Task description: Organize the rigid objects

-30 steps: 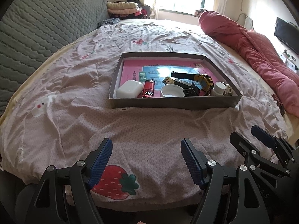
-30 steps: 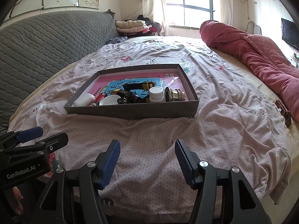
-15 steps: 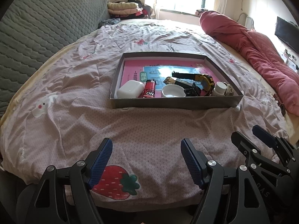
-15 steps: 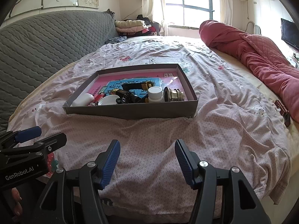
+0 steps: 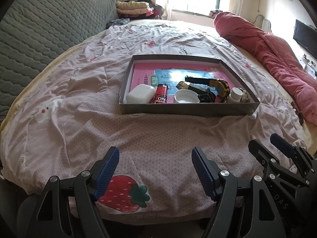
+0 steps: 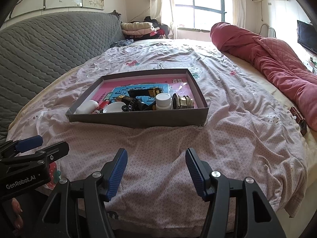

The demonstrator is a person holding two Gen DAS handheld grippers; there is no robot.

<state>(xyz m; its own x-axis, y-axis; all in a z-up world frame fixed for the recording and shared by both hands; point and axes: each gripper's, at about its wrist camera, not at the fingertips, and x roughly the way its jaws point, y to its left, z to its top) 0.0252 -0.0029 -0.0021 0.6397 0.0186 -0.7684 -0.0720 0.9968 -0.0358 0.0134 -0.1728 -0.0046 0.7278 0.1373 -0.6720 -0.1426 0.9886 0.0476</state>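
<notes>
Tongs on both sides spread apart, gripping nothing, held low over the near edge of the bed [image 5: 83,103]. Left tongs [image 5: 155,173] sit above a strawberry print [image 5: 120,193] on the bedspread; right tongs [image 6: 156,172] hang just beside them, both pointing toward the tray.

Tray [image 5: 186,110], a shallow grey box with pink lining, lies flat mid-bed, well apart from both tongs. Contents crowd its near wall, left to right: white case [image 5: 140,94], red lighter [image 5: 161,94], white lid [image 5: 186,96], black-and-yellow tape measure [image 5: 221,87], white bottle [image 6: 163,101], brass fitting [image 6: 182,101]. Bottle and fitting touch. Some black item sits between lid and bottle; cannot make it out.

Red quilt [image 6: 267,59] rolled along the bed's right side.
</notes>
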